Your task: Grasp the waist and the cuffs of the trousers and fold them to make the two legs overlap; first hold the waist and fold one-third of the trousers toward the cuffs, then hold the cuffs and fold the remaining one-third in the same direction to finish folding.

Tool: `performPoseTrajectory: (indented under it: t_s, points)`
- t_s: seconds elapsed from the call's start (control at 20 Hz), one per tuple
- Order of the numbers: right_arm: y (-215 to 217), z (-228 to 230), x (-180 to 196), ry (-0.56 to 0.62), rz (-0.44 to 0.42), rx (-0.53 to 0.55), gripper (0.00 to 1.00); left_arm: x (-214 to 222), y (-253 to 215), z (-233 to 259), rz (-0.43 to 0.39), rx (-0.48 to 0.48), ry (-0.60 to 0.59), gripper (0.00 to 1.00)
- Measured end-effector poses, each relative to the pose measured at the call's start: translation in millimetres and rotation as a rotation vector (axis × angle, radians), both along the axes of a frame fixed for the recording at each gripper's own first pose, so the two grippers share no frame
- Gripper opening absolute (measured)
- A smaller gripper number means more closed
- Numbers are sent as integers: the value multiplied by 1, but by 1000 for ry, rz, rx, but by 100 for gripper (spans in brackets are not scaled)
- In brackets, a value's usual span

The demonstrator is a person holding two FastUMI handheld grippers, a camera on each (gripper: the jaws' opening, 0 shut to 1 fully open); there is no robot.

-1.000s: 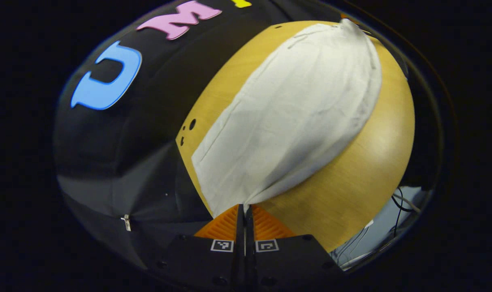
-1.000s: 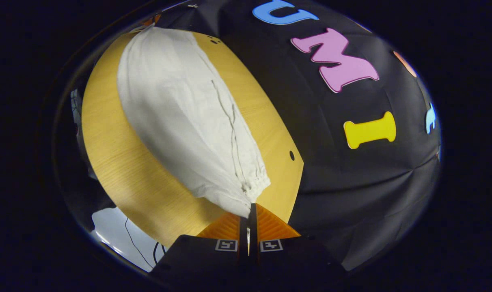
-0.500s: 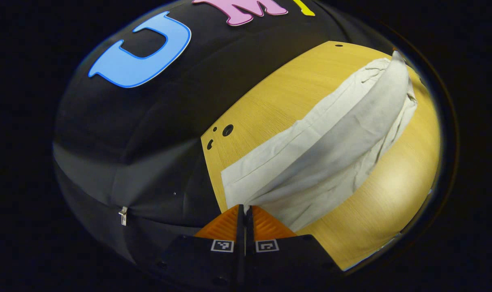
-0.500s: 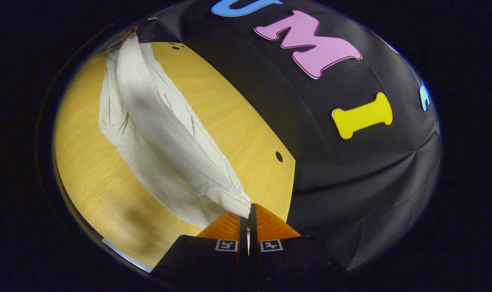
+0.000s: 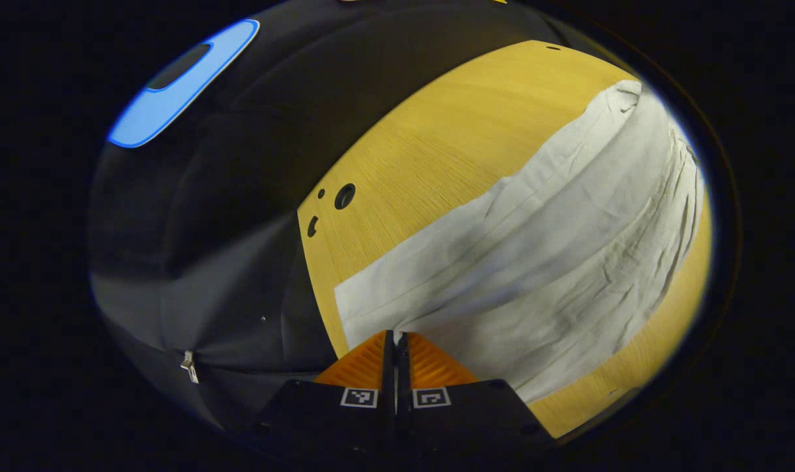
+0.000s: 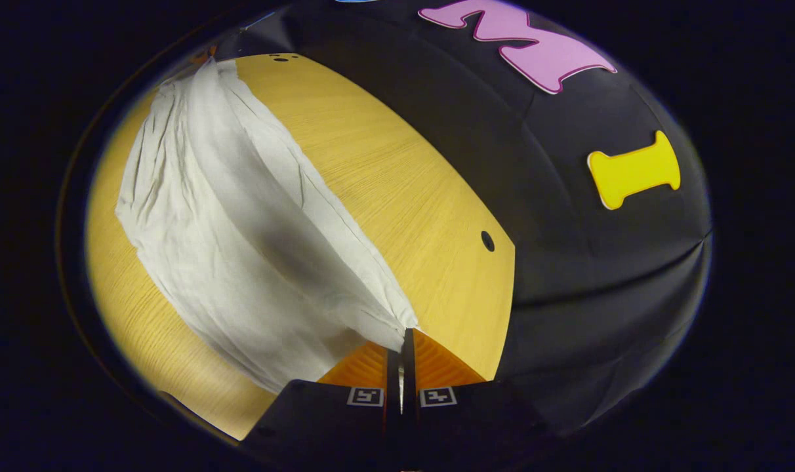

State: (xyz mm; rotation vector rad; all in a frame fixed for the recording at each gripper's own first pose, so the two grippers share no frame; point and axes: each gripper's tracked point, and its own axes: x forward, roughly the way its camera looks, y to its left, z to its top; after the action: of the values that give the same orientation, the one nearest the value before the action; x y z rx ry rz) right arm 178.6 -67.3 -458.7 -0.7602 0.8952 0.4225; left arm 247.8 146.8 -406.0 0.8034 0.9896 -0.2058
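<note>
Table (image 5: 437, 151): yellow wood, drilled holes, black cloth booth wall behind. Trousers (image 5: 535, 262): white, creased, lying across table. My left tongs (image 5: 395, 341): clamped on trouser edge. My right tongs (image 6: 407, 337): clamped on opposite end.
</note>
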Motion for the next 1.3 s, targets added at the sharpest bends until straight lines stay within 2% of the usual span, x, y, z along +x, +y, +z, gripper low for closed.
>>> performPoseTrajectory:
  t_s: [0.15,0.3,0.5,0.6,0.65,0.7,0.8,0.9,0.95,1.0,1.05,1.1,1.3]
  points:
    - [0,-23,3,65,21,2,6,6,1,-24,-2,11,57,5]
    - [0,-34,6,95,86,-25,5,5,4,-43,-3,16,120,5]
    - [0,-37,7,93,103,-24,6,8,3,-46,-55,43,118,5]
    - [-2,-39,7,87,106,-16,10,7,1,-45,-98,58,132,8]
    - [-1,-38,8,90,106,-12,18,9,4,-45,-110,64,124,10]
    - [-2,-39,8,98,107,-14,18,15,8,-43,-111,88,101,12]
    - [-2,-35,10,98,112,-31,22,22,16,-32,-116,123,58,46]
    - [-5,-31,11,99,112,-30,35,28,23,-20,-127,140,12,77]
    - [-7,-27,12,106,105,-22,48,29,30,-17,-126,148,0,94]
    - [-16,-24,14,104,82,-28,53,26,39,-13,-118,159,-7,99]
    - [-22,-16,14,105,62,-15,72,22,48,-11,-111,171,-10,99]
    - [-34,-16,14,100,39,-12,77,18,57,-9,-106,178,-10,98]
    - [-64,5,-1,78,-40,-15,80,-10,110,-4,-50,241,-1,98]
